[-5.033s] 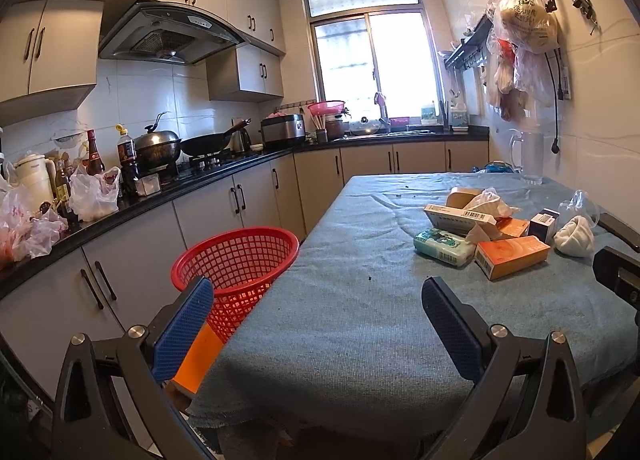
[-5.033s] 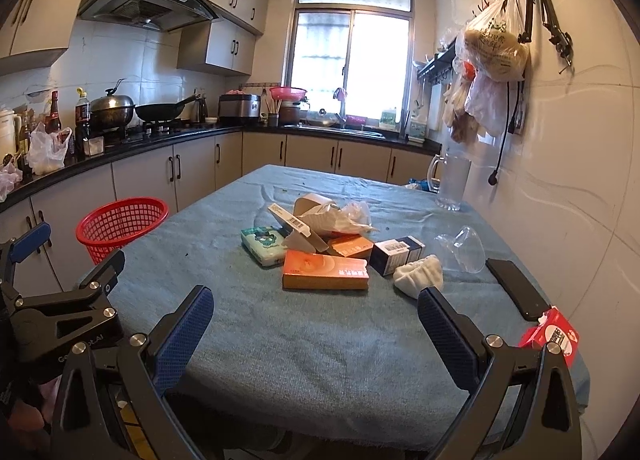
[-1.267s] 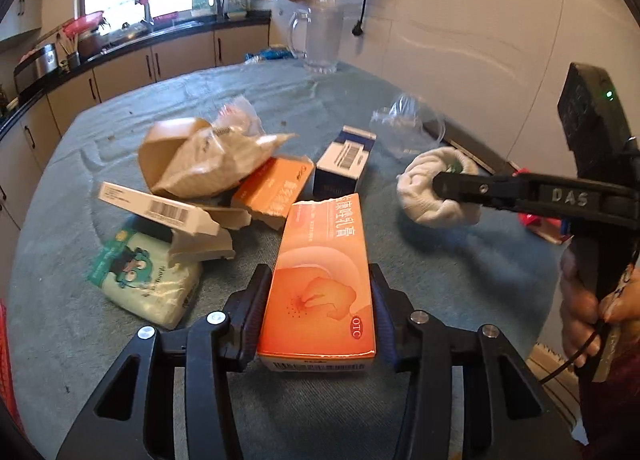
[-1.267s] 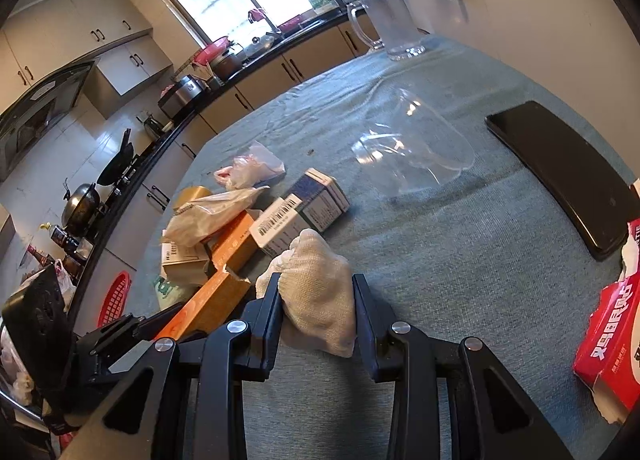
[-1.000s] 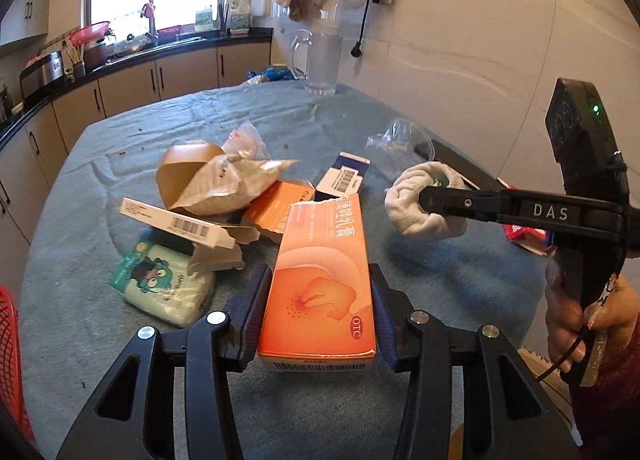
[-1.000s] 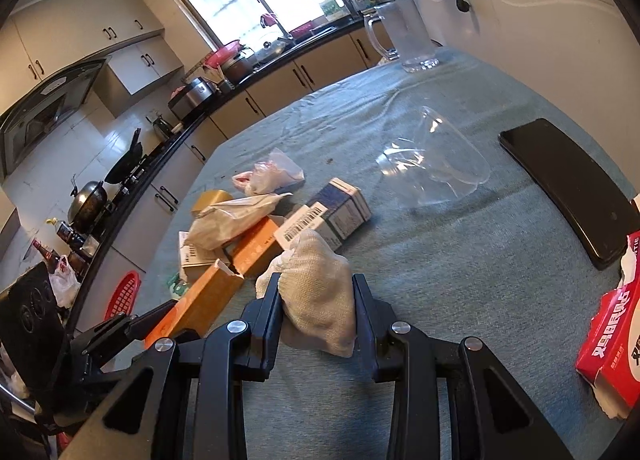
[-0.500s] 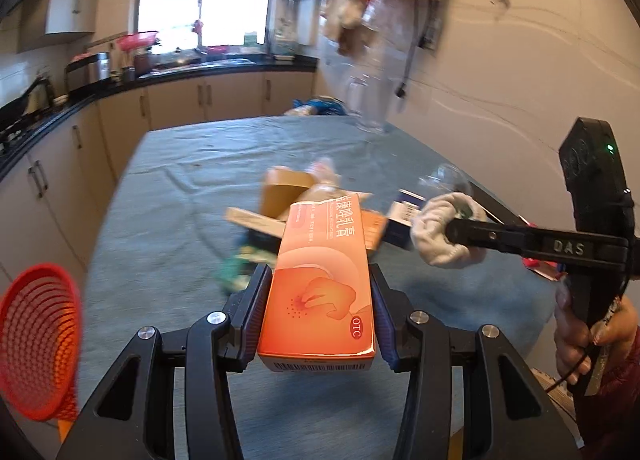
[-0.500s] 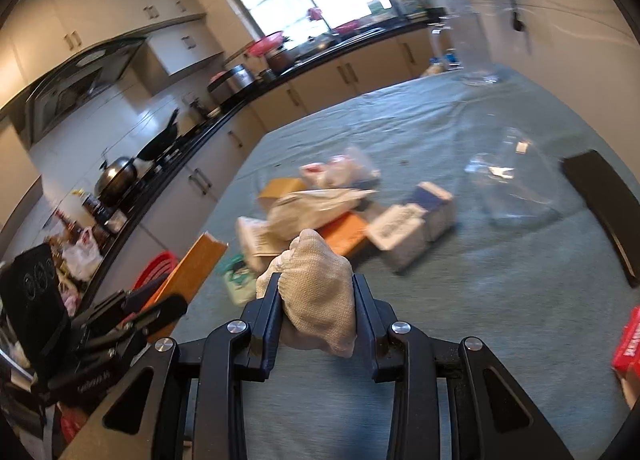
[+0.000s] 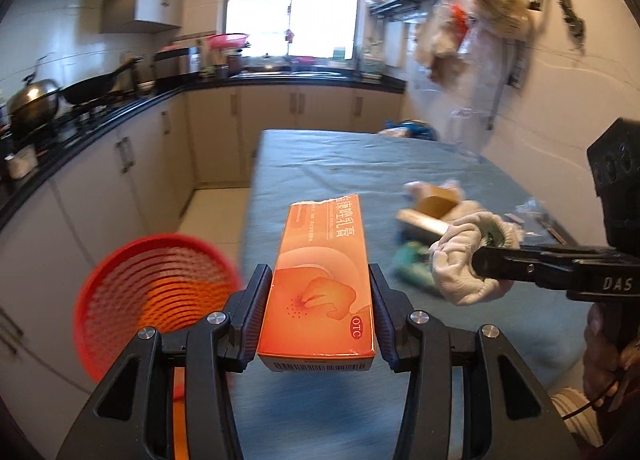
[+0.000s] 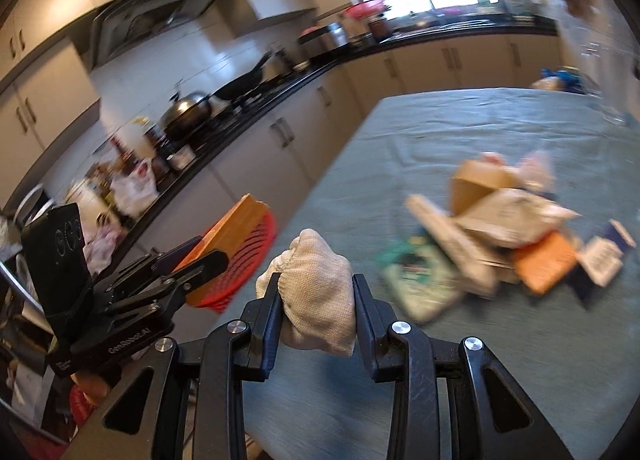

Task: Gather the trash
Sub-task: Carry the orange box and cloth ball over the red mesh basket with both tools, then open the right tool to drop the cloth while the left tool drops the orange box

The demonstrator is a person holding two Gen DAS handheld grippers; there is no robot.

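Note:
My left gripper [image 9: 320,292] is shut on an orange carton [image 9: 324,276] and holds it in the air over the table's left edge. The red mesh basket [image 9: 156,296] stands on the floor just left of it. My right gripper [image 10: 316,300] is shut on a balled white cloth glove [image 10: 316,284], lifted above the table; it shows at right in the left wrist view [image 9: 468,264]. In the right wrist view the left gripper [image 10: 200,260] holds the orange carton [image 10: 236,220] in front of the red basket [image 10: 248,264].
A pile of trash [image 10: 492,232] lies on the blue-grey tablecloth [image 10: 460,132]: cartons, a brown paper bag, a green packet. Cabinets and a black counter [image 9: 92,116] run along the left. Bags hang on the right wall [image 9: 480,20].
Both grippers have swung left with their loads, away from the trash pile. The red basket has come nearer in the left wrist view and now shows in the right wrist view.

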